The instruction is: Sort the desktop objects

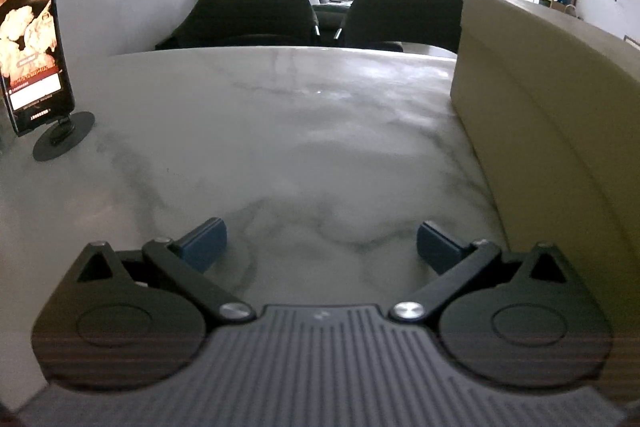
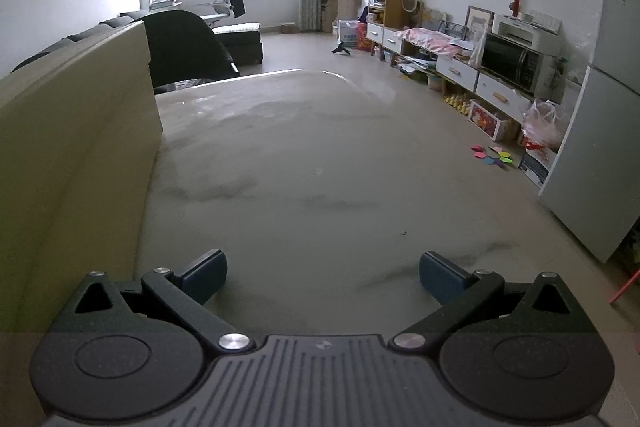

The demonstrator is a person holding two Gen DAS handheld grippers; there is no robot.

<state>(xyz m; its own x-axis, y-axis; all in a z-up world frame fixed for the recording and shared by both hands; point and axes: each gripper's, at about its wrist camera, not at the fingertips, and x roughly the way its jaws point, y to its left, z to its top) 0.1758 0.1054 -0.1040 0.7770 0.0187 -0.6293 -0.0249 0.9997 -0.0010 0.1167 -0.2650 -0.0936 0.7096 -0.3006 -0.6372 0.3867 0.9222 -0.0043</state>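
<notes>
Left gripper and right gripper both spread wide, empty, over white marble tabletop. One tall beige box stood between them. One phone on black round stand left of box. Two black chairs beyond far edge.

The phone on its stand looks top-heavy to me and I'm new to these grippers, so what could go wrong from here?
1. The phone stands tall on a small round stand near the table's left edge; a nudge from the open left gripper might tip it.
2. The beige box sits close between both grippers; swinging the open right gripper leftward could bump it.
</notes>
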